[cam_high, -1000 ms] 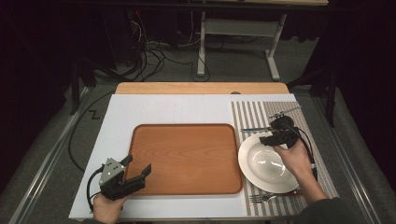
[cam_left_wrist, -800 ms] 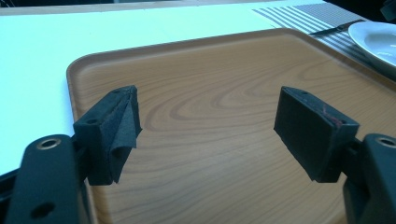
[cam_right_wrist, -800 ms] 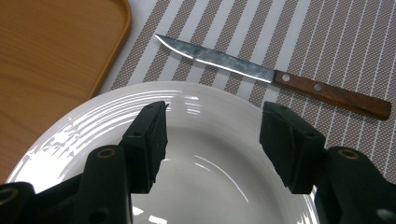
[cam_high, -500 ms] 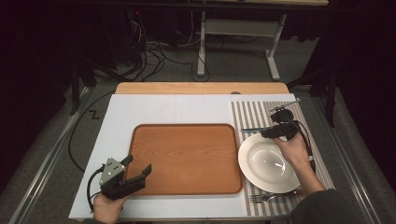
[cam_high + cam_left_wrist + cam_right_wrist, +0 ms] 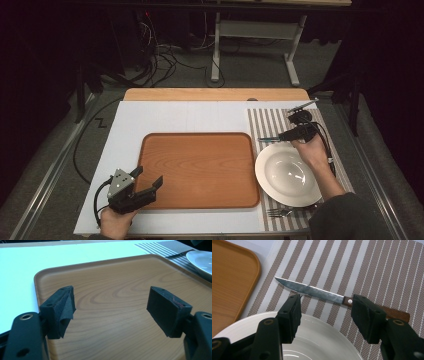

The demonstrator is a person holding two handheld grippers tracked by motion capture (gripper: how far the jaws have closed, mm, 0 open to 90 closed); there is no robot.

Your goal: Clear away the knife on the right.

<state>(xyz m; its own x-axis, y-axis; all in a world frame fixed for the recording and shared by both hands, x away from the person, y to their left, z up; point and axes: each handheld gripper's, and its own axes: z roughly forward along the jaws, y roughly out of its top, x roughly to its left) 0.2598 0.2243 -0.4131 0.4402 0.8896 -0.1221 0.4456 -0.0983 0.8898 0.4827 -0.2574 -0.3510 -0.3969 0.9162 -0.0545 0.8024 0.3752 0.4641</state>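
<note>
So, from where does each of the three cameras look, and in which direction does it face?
High view: sits above the person's side, looks forward and down on the table; both hands show, with the left tool and the right tool.
Left gripper view: rides on the left tool, looks across the wooden tray; its two open jaws show.
Right gripper view: rides on the right tool, looks down at the knife on the striped mat; its jaws show.
All three share the tray and the white plate.
</note>
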